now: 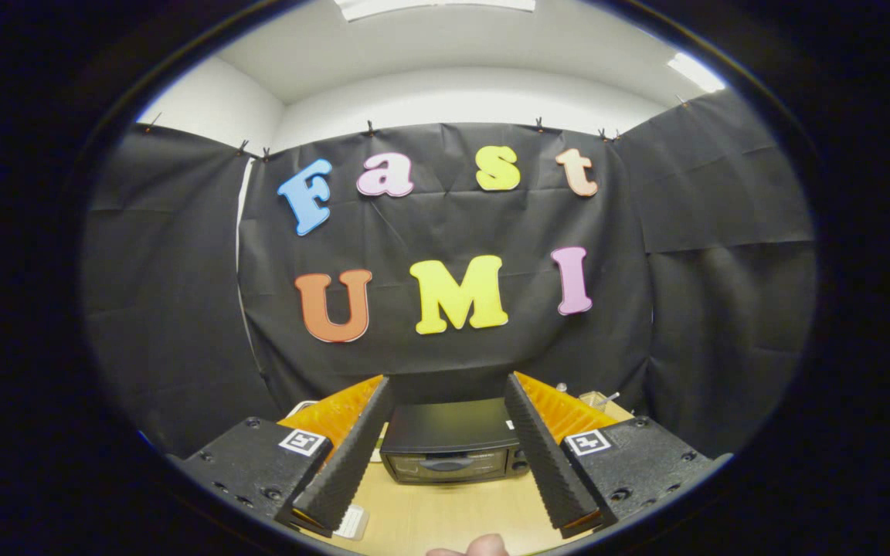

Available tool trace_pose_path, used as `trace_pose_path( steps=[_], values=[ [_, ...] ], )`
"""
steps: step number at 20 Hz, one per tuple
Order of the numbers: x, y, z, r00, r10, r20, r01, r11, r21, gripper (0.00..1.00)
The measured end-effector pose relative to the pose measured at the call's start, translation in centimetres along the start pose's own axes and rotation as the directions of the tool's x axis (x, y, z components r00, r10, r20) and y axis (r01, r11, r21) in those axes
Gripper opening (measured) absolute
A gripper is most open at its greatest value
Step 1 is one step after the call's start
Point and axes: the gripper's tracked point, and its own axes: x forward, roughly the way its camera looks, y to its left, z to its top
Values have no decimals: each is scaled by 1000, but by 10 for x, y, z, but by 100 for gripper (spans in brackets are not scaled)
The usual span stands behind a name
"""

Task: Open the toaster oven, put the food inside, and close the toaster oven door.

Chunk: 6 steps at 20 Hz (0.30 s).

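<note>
The toaster oven (451,448) sits low in the middle of the frame, on the table (453,517), framed between the two fingers and some way beyond their tips. It is a dark, boxy appliance whose long axis runs left to right across the view, so its broad front faces the gripper (449,390) squarely. The front shows a glass door with a wide handle across it, and small knobs at the right end of the front panel. The door appears to lie flush against the body, closed; through the glass nothing inside can be made out, so whether food is already in there cannot be told. A shut door would fit a moment ahead of the opening as well as one after the closing.

The fingers stand wide apart and grip nothing. The oven lies straight ahead of them and lower, with bare table between.

At the very bottom of the frame, just below the gap between the fingers, a small pinkish rounded thing (470,547) pokes in; it may be a fingertip or a piece of food, too little shows to say. A pale flat item (351,522) lies on the table by the left finger's base. To the lower right, behind the right finger, some small clear objects (593,398) stand near the table's far edge.
</note>
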Motion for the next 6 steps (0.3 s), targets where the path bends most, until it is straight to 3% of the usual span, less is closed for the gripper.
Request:
trace_pose_path(
  steps=[6],
  values=[
    [3, -1, -2, 1000, -1, -18, 1, 1000, 7, 97]
  ],
)
